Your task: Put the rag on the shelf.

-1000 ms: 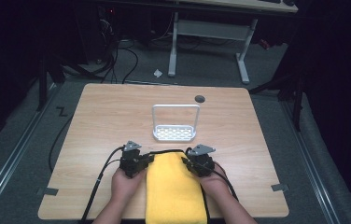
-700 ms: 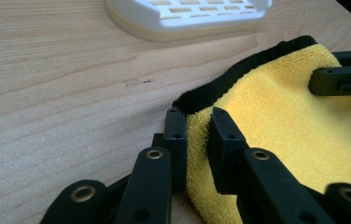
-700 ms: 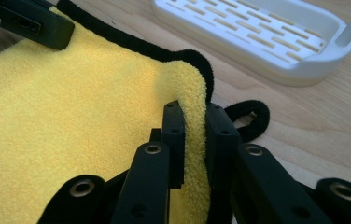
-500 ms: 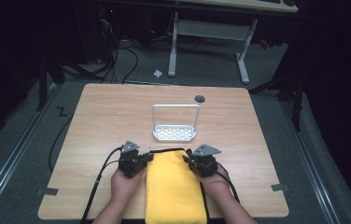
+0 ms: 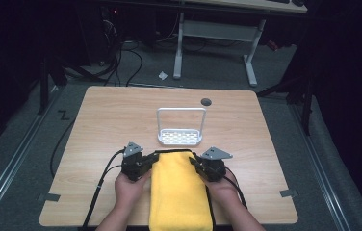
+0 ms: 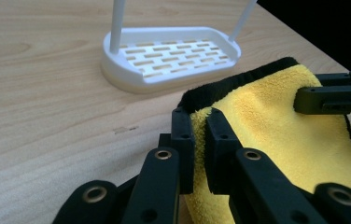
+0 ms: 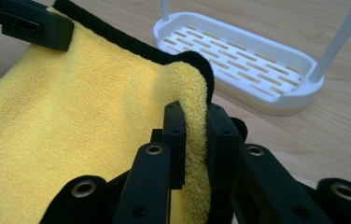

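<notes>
The left gripper (image 6: pixel 200 126) has just pinched shut on a far corner of the fluffy yellow cloth (image 5: pixel 179 192), black-edged, lying at the table's (image 5: pixel 102 125) near edge; the right gripper (image 7: pixel 195 121) clamps the other corner, unchanged; beyond stands a slotted white plastic rack (image 5: pixel 180 136)

Yellow cloth (image 5: pixel 178 192) with a black hem; white rack (image 5: pixel 180 136) whose base bears rows of slots; pale wood-grain table (image 5: pixel 111 120) with a dark round hole; black grippers, left (image 5: pixel 146 162) and right (image 5: pixel 199 164), each topped grey.
</notes>
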`<state>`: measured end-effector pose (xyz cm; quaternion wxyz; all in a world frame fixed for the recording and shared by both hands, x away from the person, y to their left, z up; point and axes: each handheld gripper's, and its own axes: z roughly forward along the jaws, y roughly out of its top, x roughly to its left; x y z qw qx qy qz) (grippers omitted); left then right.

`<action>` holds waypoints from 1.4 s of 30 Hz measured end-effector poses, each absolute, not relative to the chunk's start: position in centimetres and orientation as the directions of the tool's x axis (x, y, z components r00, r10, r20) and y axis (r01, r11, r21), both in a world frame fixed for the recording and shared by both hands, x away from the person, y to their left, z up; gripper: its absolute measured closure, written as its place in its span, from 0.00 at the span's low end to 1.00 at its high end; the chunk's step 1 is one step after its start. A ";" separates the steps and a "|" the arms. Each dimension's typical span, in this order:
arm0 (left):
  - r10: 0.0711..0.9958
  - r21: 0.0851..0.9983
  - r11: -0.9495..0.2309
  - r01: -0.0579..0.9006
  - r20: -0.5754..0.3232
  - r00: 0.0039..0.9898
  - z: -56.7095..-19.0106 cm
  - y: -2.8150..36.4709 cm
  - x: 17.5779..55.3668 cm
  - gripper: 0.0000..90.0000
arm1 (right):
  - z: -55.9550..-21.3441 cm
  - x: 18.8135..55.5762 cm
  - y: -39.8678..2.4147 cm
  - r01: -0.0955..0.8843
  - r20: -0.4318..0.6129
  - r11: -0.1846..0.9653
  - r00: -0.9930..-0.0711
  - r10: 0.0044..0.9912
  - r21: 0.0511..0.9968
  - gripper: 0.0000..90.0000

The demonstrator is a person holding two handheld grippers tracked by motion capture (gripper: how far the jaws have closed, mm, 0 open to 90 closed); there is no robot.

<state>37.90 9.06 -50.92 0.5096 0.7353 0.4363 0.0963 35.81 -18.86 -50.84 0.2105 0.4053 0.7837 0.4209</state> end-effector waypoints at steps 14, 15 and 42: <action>0.722 0.886 -0.090 0.456 -0.257 0.642 -48.1 8.6 36.8 0.94 | -48.9 35.1 -19.4 0.402 0.001 0.273 -0.564 0.826 0.874 0.90; 0.720 0.887 -0.082 0.455 -0.263 0.642 -48.0 8.6 36.8 0.94 | -48.7 35.0 -19.4 0.390 -0.007 0.271 -0.561 0.828 0.880 0.90; 0.722 0.962 -0.031 0.270 -0.165 0.672 -38.5 8.2 38.4 0.94 | -40.2 35.7 -20.2 0.158 -0.091 0.202 -0.526 0.846 0.967 0.90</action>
